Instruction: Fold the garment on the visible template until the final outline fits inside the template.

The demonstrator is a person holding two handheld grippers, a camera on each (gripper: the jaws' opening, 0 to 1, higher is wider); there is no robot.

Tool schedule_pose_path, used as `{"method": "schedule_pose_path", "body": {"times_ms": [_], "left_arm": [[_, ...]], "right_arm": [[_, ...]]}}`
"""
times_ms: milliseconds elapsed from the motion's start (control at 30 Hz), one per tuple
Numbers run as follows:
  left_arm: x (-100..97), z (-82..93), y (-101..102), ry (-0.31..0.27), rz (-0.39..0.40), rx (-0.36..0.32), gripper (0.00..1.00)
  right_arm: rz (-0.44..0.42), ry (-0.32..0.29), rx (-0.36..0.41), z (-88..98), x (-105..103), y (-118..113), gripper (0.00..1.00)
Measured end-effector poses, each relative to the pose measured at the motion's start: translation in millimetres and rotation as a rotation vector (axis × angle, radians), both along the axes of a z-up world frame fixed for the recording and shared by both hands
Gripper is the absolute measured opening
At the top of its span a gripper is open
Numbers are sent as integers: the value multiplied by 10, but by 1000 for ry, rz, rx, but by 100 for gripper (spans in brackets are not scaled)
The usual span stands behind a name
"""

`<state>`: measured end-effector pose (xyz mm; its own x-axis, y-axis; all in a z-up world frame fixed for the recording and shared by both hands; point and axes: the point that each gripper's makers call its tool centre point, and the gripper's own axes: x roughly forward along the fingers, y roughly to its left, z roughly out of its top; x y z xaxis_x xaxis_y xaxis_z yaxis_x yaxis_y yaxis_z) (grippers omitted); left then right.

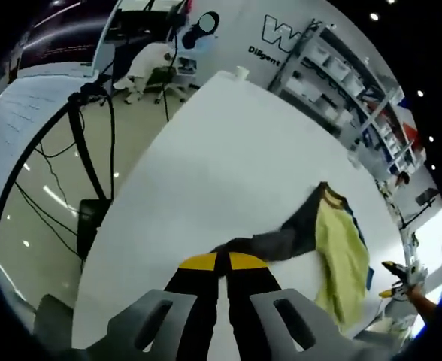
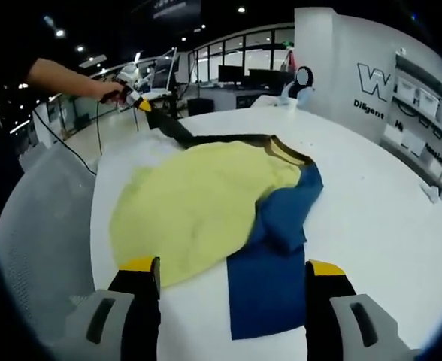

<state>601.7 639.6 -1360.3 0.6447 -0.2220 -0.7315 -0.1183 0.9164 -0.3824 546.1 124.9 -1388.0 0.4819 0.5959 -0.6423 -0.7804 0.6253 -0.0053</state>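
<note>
One garment (image 2: 206,203), a yellow shirt with dark grey sleeves, lies on the white tabletop (image 2: 371,218). Its lower edge partly covers one blue rectangular template (image 2: 266,289), which lies flat on the same tabletop. The left gripper (image 1: 222,265) has its jaws together, clamped on the end of one dark sleeve (image 1: 281,237). This sleeve is stretched away from the shirt body. The right gripper (image 2: 232,280) is near the template, its jaws wide apart and holding nothing.

Left tool (image 2: 143,104) seemingly pinches garment (image 2: 206,203) sleeve; right tool (image 2: 232,278) open.
</note>
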Motion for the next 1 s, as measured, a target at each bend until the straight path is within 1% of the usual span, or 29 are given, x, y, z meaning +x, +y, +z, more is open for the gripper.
{"method": "schedule_pose_path", "body": {"times_ms": [100,167,300,433,567,667,767,800,833,900,967,1000], "left_arm": [[-38,-123,-14,-5,-28,42,4],[-62,-174,-15,-6,-38,62,4],[-32,-181,12,-36,-47,81,4],[0,-189,72,-69,-97,161,5],[11,-191,103,-85,-112,191,8],[13,-187,171,-104,-124,249,13],[11,-194,213,-112,-145,290,16],[10,-198,230,-113,-158,311,18],[10,-195,250,-121,-185,348,18],[0,-200,240,-130,-233,394,20],[-13,-212,209,-130,-258,403,20],[-14,-208,198,-138,-279,419,20]], "right_arm": [[5,1,-6,-2,1,3,76],[7,1,-8,4,7,5,76],[6,2,-7,19,25,7,76],[5,2,-10,30,51,13,76],[1,0,0,42,64,40,76],[3,3,0,26,65,53,76],[3,4,1,17,60,64,76],[3,5,1,13,60,66,76],[3,7,3,8,59,67,76],[3,9,3,-1,62,71,76],[2,11,4,-1,62,77,76],[1,11,4,0,65,82,76]]}}
